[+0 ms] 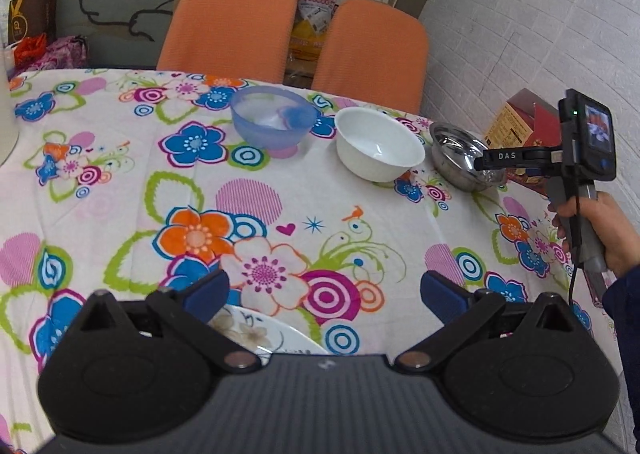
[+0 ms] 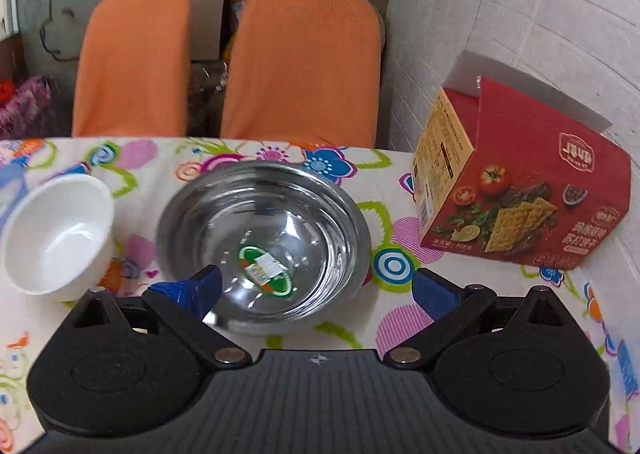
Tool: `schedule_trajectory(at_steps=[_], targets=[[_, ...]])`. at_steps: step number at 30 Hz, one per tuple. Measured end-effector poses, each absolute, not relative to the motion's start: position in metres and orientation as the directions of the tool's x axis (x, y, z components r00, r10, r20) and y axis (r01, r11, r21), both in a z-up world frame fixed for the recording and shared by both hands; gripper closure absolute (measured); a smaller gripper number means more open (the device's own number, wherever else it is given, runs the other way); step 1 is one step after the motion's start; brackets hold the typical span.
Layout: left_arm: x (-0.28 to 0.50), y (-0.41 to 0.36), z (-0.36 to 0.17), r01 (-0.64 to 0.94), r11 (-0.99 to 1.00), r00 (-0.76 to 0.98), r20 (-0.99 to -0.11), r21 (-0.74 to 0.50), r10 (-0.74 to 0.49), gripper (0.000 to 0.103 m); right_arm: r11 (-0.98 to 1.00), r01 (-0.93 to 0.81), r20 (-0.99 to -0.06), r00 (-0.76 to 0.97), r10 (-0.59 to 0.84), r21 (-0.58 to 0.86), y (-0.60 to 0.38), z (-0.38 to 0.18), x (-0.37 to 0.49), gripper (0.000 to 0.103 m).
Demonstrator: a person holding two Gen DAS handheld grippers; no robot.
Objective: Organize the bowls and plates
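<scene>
Bench under flowered cloth (image 1: 280, 190). Three bowls in a row across upper middle of left wrist view: blue plastic bowl (image 1: 273, 120), white bowl (image 1: 378, 144), steel bowl (image 1: 460, 158), each near the next, none nested yet. Flowered plate (image 1: 256, 330) at lower centre, partly hidden behind left finger of left hand-held gripper (image 1: 324, 294); fingers spread wide, nothing between them, apparently parked above the plate rim, contact not clear. Right hand-held gripper (image 2: 316, 288) also wide and empty, seen from the side at right edge of left view, held by a hand (image 1: 600, 234). In right wrist view, left finger over the near rim of the steel bowl, right finger outside it: likely lining up to pinch the wall and lift. Sticker (image 2: 264, 270) inside bowl bottom. Red cracker box (image 2: 516, 190) at right, well apart from the bowl. Two orange chairs (image 2: 300, 62) behind.
</scene>
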State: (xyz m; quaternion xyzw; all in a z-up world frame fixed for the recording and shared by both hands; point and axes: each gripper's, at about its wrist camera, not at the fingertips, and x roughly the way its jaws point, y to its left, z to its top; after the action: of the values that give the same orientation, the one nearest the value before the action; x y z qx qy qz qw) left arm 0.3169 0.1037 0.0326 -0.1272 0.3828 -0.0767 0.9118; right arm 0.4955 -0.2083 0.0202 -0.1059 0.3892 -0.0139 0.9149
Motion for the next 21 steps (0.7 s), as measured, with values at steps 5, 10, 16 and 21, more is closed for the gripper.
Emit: schedule_trajectory(at_steps=[5, 10, 16, 21], targets=[[0.321, 0.113, 0.036, 0.011, 0.965, 0.703, -0.685, -0.261, -0.193, 0.003, 0.967, -0.089, -0.774, 0.618, -0.135, -0.240, -0.205, -0.006, 0.525, 0.014], [0.324, 0.108, 0.038, 0.026, 0.964, 0.705, -0.679, -0.265, -0.205, 0.003, 0.967, -0.138, -0.817, 0.568, -0.101, -0.215, -0.205, -0.005, 0.512, 0.014], [0.321, 0.084, 0.040, 0.088, 0.963, 0.691, -0.680, -0.254, -0.243, 0.003, 0.960, -0.260, -0.890, 0.456, 0.026, -0.105, -0.204, 0.003, 0.476, 0.014], [0.338, 0.057, 0.046, 0.133, 0.967, 0.680, -0.690, -0.219, -0.250, 0.003, 0.940, -0.330, -0.886, 0.457, 0.082, -0.084, -0.203, 0.005, 0.440, 0.014]])
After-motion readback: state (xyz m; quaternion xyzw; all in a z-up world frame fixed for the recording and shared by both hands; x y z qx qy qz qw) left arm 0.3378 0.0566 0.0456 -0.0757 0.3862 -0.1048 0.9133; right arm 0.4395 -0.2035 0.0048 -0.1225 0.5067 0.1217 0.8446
